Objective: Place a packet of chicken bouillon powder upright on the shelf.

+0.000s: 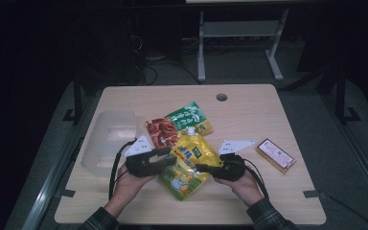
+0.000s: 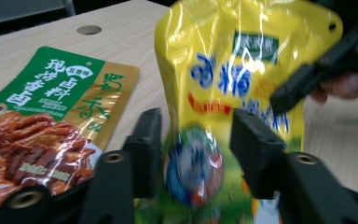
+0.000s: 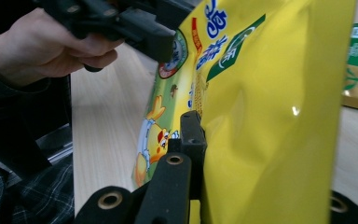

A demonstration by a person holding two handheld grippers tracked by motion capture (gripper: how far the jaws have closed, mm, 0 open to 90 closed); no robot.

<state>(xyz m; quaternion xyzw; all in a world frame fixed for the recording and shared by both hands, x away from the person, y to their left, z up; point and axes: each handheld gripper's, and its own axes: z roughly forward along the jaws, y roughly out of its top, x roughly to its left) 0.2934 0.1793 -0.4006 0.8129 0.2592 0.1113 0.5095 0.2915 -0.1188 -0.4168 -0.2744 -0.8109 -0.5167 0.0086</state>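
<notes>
A yellow spout pouch [image 1: 189, 165] with blue lettering and a cartoon duck is held up off the middle of the wooden table [image 1: 249, 115], white cap pointing away. My right gripper [image 1: 202, 167] is shut on its right side; in the right gripper view one jaw presses the pouch [image 3: 270, 116] and the pouch hides the other, at my right gripper [image 3: 261, 135]. My left gripper [image 1: 168, 157] is at the pouch's left edge. In the left gripper view its jaws stand apart, at my left gripper [image 2: 196, 126], with the blurred lower part of the pouch [image 2: 233, 70] between them.
A green and gold snack packet [image 1: 189, 117] [image 2: 60, 88] with a meat picture lies flat just behind the pouch. A clear plastic container [image 1: 110, 139] stands at the left. A red and gold bar packet [image 1: 275, 155] lies at the right. A cable hole [image 1: 221, 97] is near the far edge.
</notes>
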